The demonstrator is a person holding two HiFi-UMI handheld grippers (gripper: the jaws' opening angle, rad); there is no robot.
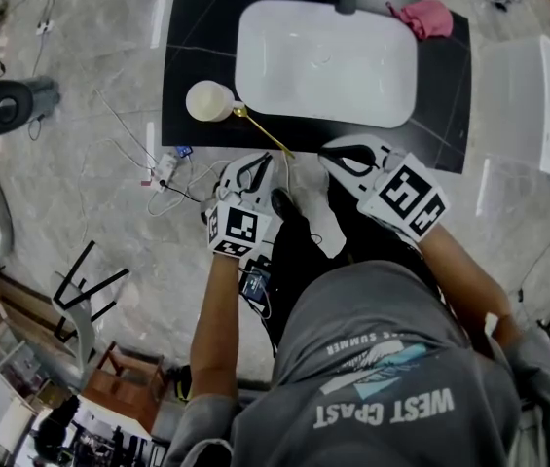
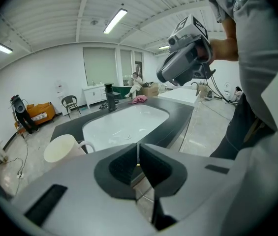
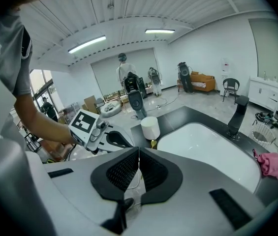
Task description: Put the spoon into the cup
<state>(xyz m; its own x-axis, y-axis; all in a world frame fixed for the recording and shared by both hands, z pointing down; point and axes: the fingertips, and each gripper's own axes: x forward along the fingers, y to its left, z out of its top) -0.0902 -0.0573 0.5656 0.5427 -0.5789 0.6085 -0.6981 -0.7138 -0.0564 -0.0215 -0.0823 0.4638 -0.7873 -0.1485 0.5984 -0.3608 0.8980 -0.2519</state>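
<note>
You are holding the left tool and right tool clenched, both empty. The slim gold metal spoon is lying on the black table, its bowl just beside the cream round cup. Judge the spoon light, stiff and slippery, and be planning to pinch it mid-handle.

Cup on counter left of basin; spoon beside cup, seemingly touching.

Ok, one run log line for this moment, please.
left gripper: shut, empty | right gripper: shut, empty | spoon: on counter beside cup
</note>
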